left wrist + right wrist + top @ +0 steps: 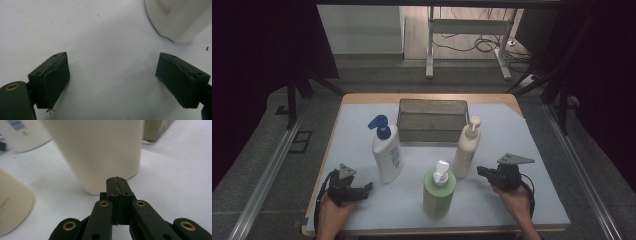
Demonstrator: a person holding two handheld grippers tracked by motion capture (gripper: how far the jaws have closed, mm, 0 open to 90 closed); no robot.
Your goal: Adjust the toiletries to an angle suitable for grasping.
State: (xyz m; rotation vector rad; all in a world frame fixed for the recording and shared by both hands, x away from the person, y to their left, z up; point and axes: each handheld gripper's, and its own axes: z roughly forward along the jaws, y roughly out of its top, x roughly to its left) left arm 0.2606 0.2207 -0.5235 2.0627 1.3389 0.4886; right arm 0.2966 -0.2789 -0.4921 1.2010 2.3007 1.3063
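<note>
Right gripper (pixel 117 180) sits low on the worktop (pixel 522 150), jaws pressed together with nothing between them, the cream pump bottle (pixel 100 152) just ahead of its tips. Left gripper (pixel 112 75) has its jaws wide apart over bare worktop, the white bottle with the blue pump (pixel 386 150) just ahead to one side.

Three pump bottles stand on the table (pixel 522 150): one white with a blue pump (pixel 386 150), one green (pixel 439 190), one cream (pixel 467 146). One mesh basket (pixel 432 120) sits far behind. Two grippers, one left (pixel 362 191), one right (pixel 484 171).
</note>
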